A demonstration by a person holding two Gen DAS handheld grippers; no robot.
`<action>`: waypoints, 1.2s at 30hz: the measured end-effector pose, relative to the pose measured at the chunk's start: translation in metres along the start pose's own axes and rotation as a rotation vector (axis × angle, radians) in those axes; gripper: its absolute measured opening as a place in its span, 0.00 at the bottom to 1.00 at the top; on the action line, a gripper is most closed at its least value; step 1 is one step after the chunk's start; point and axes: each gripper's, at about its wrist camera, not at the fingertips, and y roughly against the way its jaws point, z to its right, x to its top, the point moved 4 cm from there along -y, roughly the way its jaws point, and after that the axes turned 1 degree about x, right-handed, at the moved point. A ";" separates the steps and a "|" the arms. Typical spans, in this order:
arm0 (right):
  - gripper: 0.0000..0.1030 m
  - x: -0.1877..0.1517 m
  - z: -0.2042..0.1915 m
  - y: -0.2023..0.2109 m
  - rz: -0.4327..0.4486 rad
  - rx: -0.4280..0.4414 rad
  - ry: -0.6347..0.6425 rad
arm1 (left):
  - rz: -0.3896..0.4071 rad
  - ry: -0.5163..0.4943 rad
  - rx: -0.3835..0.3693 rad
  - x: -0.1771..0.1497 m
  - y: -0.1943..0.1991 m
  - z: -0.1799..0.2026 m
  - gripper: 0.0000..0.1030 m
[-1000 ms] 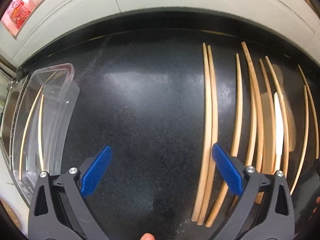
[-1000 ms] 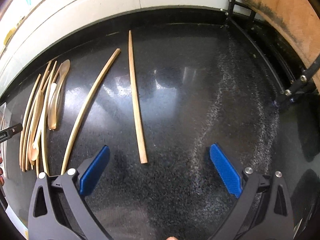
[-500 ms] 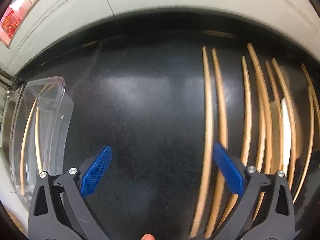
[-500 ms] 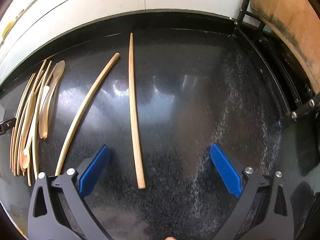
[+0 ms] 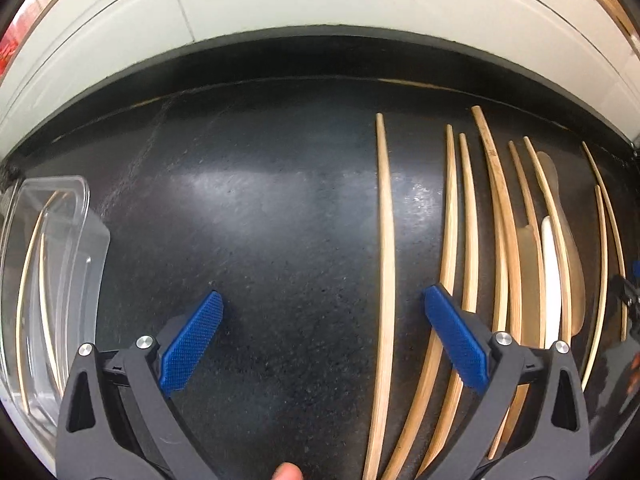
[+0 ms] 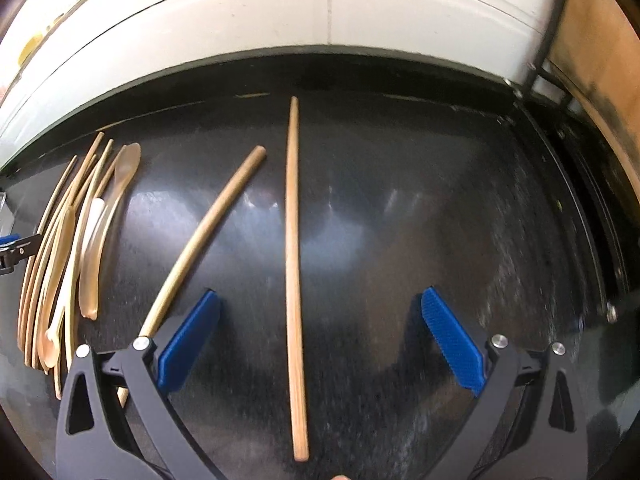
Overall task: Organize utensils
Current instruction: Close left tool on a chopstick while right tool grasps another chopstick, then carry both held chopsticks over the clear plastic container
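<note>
Lengthwise, chopstick (image 6: 294, 280) between right gripper (image 6: 320, 340) wide jaws, pointing at wall; left gripper (image 5: 320, 340) wide.

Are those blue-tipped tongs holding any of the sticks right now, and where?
Nothing is held. The left gripper and right gripper are both open, each above a loose chopstick.

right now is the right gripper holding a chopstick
No, the right gripper is open, and the chopstick lies flat on the counter between its fingers.
</note>
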 end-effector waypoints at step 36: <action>0.07 0.026 -0.095 0.092 0.093 0.354 -0.165 | 0.192 0.008 -0.213 0.015 0.116 -0.007 0.05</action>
